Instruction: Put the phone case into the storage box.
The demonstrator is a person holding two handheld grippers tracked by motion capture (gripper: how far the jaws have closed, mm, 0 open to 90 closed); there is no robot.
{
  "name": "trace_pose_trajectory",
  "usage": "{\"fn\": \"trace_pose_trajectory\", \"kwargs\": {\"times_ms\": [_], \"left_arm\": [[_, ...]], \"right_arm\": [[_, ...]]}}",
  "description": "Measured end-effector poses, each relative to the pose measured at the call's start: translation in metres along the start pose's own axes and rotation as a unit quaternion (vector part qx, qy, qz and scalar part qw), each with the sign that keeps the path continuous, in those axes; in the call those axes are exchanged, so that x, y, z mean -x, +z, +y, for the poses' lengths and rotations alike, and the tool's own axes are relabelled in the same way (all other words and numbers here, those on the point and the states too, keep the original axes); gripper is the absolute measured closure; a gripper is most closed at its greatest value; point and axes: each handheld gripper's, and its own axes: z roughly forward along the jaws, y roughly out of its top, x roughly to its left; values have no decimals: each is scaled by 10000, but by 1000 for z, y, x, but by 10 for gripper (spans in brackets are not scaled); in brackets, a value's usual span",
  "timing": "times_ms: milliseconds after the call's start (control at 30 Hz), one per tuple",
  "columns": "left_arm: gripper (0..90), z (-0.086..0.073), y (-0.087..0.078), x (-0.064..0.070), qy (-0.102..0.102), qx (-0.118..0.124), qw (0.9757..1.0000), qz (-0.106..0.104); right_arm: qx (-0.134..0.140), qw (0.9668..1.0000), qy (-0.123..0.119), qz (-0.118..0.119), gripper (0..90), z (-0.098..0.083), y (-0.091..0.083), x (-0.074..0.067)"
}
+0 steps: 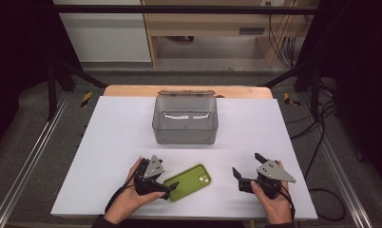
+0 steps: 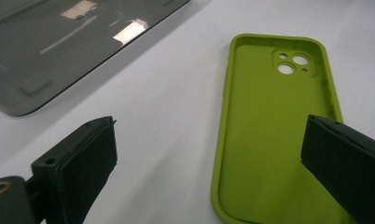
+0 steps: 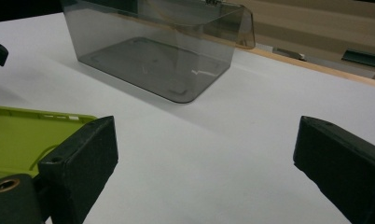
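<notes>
both claws, left claw [image 1: 166,189] and right claw [image 1: 244,172], gape empty; green phone case [image 1: 188,182] between them, grey box [image 1: 185,121] behind.

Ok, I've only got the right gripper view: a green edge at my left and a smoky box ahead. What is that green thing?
Observer: A green phone case, lying open side up on the white table, camera cutouts showing.
Operator: Is the left gripper holding it?
Observer: No. The left gripper stands open at the case's near end, one jaw over the case and one over bare table.
Operator: And is there anything in the box?
Observer: From the high view the clear grey box looks empty, with its lid tipped back behind it.
Operator: Where's mine, relative to the case?
Observer: The right gripper is open, off the case's right side, not touching it.
</notes>
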Motion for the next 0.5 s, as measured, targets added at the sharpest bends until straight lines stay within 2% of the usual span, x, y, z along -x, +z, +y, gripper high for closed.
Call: {"fn": "trace_pose_trajectory", "kwargs": {"times_ms": [167, 367, 500], "left_arm": [[49, -3, 3, 1, 4, -136, 9999, 13], [98, -4, 4, -1, -121, -132, 9998, 47], [144, -4, 1, -3, -178, -125, 9998, -2]], "right_arm": [[-28, 10000, 23, 5, 68, 0, 0, 0], [-56, 10000, 55, 5, 68, -1, 0, 1], [-65, 9999, 78, -1, 68, -1, 1, 1]]}}
